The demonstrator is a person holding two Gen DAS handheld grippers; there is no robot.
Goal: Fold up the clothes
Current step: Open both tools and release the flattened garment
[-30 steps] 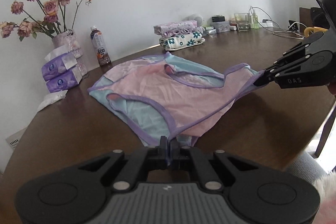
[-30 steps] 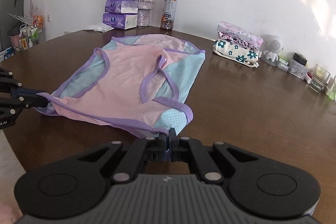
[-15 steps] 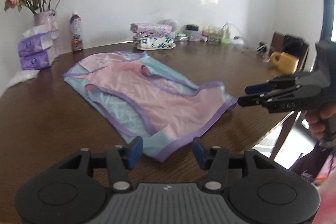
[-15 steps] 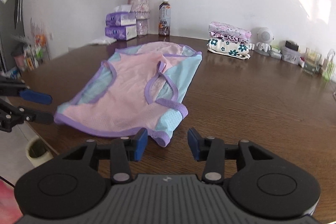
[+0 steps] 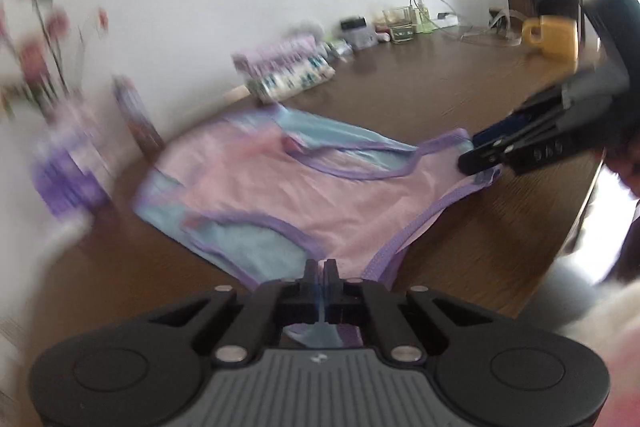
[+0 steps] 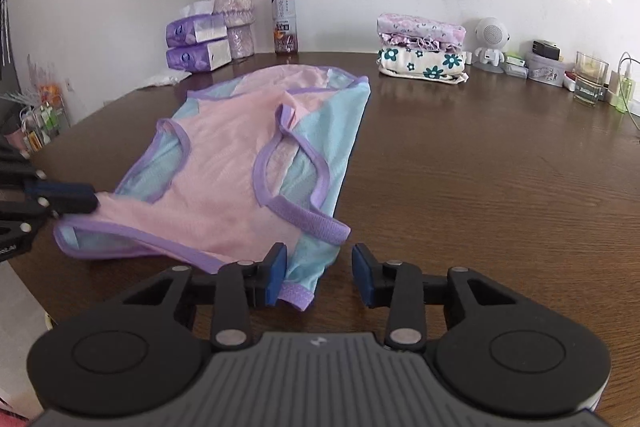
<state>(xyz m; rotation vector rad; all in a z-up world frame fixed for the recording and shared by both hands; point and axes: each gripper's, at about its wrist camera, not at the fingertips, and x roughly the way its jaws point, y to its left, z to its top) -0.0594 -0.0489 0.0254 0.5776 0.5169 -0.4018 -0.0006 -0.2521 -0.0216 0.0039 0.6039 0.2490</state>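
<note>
The pink and blue garment (image 6: 240, 163) with purple binding lies spread flat on the brown tabletop (image 6: 480, 187), its long axis running from the near table edge, where both tools are, away toward the vase of flowers (image 6: 230, 11) and the drink bottle (image 6: 285, 21) at the wall. A stack of folded clothes (image 6: 420, 53) sits well apart to the right by the wall. Everything turns on the near end of the garment: its two near corners lie one at each tool. The left gripper (image 5: 320, 273) has its jaws pressed together on the purple-edged near corner, with cloth showing below the fingertips, so it holds the garment. The right gripper (image 6: 319, 273) has its jaws standing wide, and the other near corner, a blue flap with a purple hem, lies between them, against the left pad and clear of the right one. So each hand is the nearer one for its own corner, and the far hem lies straight ahead along the long axis. Judging from this, the right jaws need only close where they are to have both near corners held. The left view is blurred, so finer detail of its grip is hard to tell.
</note>
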